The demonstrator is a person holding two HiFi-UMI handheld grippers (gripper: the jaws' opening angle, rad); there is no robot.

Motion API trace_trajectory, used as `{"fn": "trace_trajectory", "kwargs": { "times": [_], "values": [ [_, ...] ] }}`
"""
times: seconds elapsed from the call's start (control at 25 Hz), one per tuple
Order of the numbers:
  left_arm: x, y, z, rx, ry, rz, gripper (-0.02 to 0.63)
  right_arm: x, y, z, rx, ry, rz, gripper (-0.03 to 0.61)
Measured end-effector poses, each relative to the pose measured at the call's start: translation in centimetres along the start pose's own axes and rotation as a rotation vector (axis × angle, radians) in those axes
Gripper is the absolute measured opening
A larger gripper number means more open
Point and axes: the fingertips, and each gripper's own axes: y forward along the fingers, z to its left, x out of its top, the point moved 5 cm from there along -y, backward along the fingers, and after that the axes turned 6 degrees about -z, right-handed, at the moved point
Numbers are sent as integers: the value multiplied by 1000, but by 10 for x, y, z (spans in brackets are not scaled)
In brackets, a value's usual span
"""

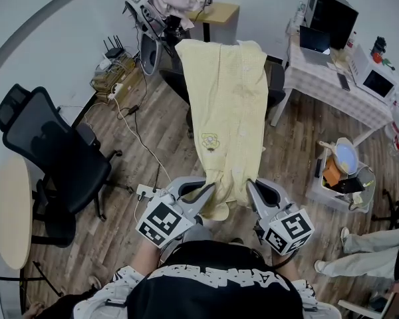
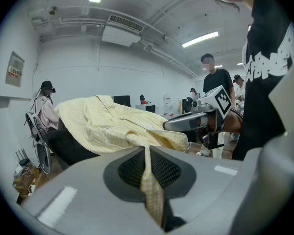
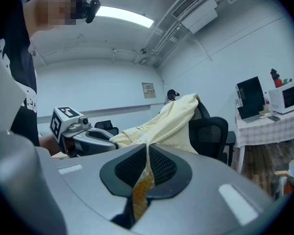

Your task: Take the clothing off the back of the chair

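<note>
A pale yellow shirt (image 1: 227, 105) hangs stretched from the back of a black office chair (image 1: 276, 85) toward me. My left gripper (image 1: 208, 191) is shut on the shirt's lower left hem, and my right gripper (image 1: 251, 186) is shut on its lower right hem. In the left gripper view the yellow shirt (image 2: 108, 124) is pinched between the jaws (image 2: 148, 153), with the right gripper (image 2: 196, 121) beside it. In the right gripper view the shirt (image 3: 171, 124) runs from the jaws (image 3: 147, 155) up to the chair (image 3: 210, 133), with the left gripper (image 3: 88, 136) at left.
A second black office chair (image 1: 56, 155) stands at left beside a round table (image 1: 10, 211). Cables (image 1: 136, 128) cross the wooden floor. A clothed table (image 1: 339, 88) with a monitor and microwave is at back right; a bin of items (image 1: 342, 171) sits below it. A person's legs (image 1: 369, 251) lie at right.
</note>
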Motion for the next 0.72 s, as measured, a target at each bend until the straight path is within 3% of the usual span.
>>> {"fn": "trace_trajectory", "kwargs": {
  "times": [0.72],
  "values": [
    [2, 11, -17, -11, 1, 22, 15, -2, -14, -9, 23, 6, 26, 31]
  ]
}}
